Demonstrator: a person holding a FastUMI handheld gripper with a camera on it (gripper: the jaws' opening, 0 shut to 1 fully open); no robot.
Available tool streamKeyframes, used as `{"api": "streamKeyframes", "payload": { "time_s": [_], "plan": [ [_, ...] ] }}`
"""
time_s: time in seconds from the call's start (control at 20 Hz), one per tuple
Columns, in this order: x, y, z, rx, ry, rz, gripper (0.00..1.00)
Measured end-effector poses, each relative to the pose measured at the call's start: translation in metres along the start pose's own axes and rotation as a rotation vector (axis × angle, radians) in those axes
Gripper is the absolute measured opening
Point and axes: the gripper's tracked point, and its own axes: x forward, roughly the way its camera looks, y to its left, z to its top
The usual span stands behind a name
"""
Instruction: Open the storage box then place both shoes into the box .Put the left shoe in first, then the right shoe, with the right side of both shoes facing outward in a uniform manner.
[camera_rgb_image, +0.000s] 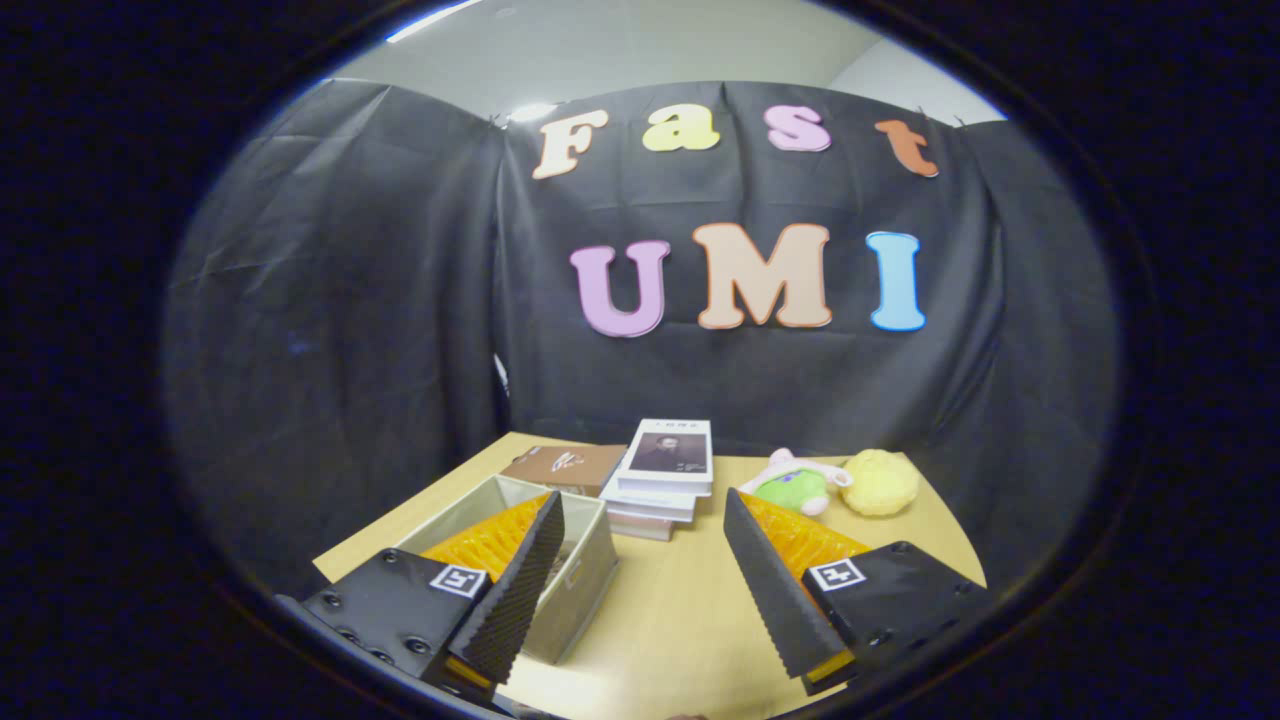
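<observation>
Gaping wide over bare table (660, 610), jaws (645, 575) beside grey storage box (570, 575).

On your worktop (680, 610) you have a stack of books (660, 480), a brown book (565, 467), a green plush toy (795, 485) and a yellow plush (880, 482).
</observation>
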Motion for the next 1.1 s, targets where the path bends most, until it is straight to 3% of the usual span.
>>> {"api": "streamKeyframes", "payload": {
  "time_s": [0.25,0.65,1.1],
  "plan": [
    [-0.032,-0.068,0.023,0.012,-0.158,-0.096,1.00],
    [-0.069,-0.152,0.028,-0.007,-0.243,-0.230,1.00],
    [-0.077,-0.190,0.034,0.017,-0.289,-0.264,1.00]
  ]
}}
